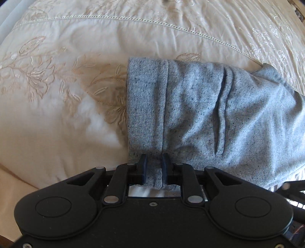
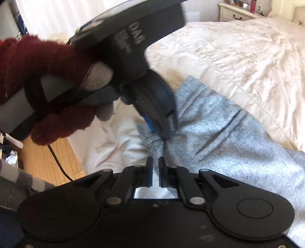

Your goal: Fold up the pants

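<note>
Grey speckled pants [image 1: 205,114] lie on a cream embroidered bedspread [image 1: 57,95], waistband to the left, a pocket slit showing. My left gripper [image 1: 154,164] is shut on the near edge of the waistband; cloth fills the space between its pads. In the right wrist view the pants [image 2: 228,137] stretch to the right, and the left gripper [image 2: 164,131], held by a hand in a dark red fuzzy glove, pinches their corner. My right gripper [image 2: 155,164] sits just below that corner, jaws nearly together with a narrow gap and nothing held between them.
The bedspread [image 2: 238,53] runs far to the right. A white sheet [image 2: 114,145] hangs at the bed's edge above a wooden floor [image 2: 47,162] with a black cable. A white nightstand [image 2: 236,13] stands at the back.
</note>
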